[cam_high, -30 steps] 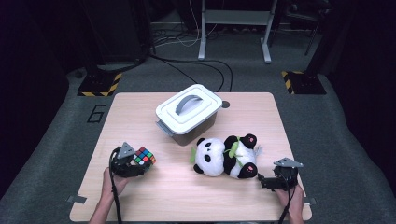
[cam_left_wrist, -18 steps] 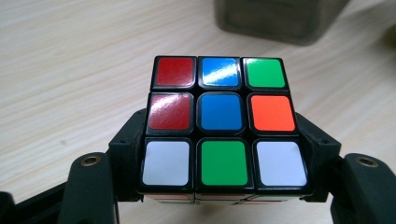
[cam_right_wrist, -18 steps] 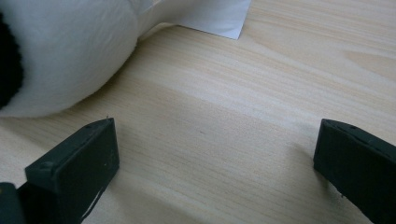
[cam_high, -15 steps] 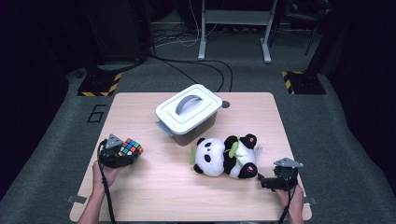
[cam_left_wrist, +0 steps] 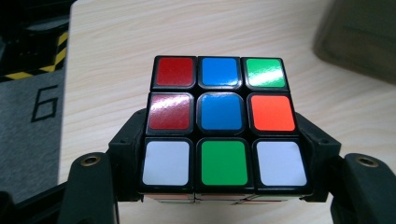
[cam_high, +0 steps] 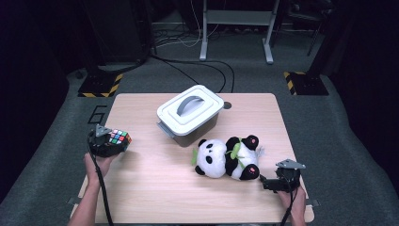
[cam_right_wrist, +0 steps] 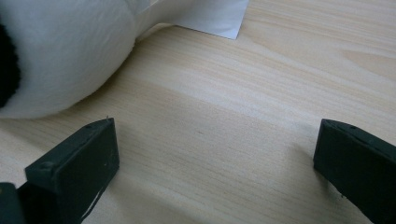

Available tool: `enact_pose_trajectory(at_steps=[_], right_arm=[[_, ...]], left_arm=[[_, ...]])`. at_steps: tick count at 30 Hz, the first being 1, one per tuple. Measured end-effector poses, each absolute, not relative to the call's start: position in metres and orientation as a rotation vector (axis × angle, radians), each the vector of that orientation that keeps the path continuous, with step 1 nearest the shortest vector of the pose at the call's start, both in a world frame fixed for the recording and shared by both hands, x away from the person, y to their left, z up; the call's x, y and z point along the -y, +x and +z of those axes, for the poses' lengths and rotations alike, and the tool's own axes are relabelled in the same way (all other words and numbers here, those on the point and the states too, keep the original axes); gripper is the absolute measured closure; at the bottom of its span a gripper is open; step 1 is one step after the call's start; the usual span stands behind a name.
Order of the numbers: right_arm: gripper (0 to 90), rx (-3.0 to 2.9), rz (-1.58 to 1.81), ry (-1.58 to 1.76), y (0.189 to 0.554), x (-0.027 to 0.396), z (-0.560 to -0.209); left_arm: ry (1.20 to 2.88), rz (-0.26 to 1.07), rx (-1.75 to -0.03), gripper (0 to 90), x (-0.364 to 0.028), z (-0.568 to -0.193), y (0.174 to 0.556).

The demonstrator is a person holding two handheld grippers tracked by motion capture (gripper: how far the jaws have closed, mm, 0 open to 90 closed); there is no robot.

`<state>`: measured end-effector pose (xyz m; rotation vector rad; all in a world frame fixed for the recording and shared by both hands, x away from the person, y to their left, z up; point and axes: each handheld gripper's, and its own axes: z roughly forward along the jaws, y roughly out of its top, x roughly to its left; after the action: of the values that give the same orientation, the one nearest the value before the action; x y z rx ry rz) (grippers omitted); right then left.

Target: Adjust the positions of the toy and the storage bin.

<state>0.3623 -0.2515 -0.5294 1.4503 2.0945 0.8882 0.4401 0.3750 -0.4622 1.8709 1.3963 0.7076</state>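
Dark carpet rings pale wood table (cam_high: 155,188) — storage box (cam_high: 190,114), panda (cam_high: 228,157).

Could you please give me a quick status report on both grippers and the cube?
Left gripper shut on cube, lifted off table. Right gripper open, beside panda. Lidded box ahead.

Rubik's cube (cam_left_wrist: 223,123), black-framed w/ scrambled stickers, is clamped between the left gripper (cam_high: 106,143)'s jaws, one jaw on each side face, near the surface's left edge in the high view. Face toward the left gripper view reads, top to bottom: red/blue/green, red/blue/orange, white/green/white. It sits level in the jaws, roughly square to that camera; whether it's clear of the surface can't be told.
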Motion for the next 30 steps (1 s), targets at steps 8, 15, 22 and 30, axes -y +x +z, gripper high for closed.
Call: enact_pose_trajectory(at_steps=[8,15,22,30], right_arm=[[0.0,-2.094,0.888,1.45,0.362,0.251,-0.529],[0.0,-2.093,0.887,1.451,0.362,0.251,-0.529],[0.0,-2.093,0.887,1.451,0.362,0.252,-0.529],[0.0,-2.091,0.885,1.453,0.362,0.252,-0.529]], left_arm=[[1.818,0.729,-1.503,34.2,-0.39,-0.466,0.456],[1.793,0.72,-1.582,34.1,-0.396,-0.479,0.468],[1.802,0.689,-1.669,34.1,-0.402,-0.494,0.478],[1.805,0.664,-1.691,18.4,-0.402,-0.499,0.479]])
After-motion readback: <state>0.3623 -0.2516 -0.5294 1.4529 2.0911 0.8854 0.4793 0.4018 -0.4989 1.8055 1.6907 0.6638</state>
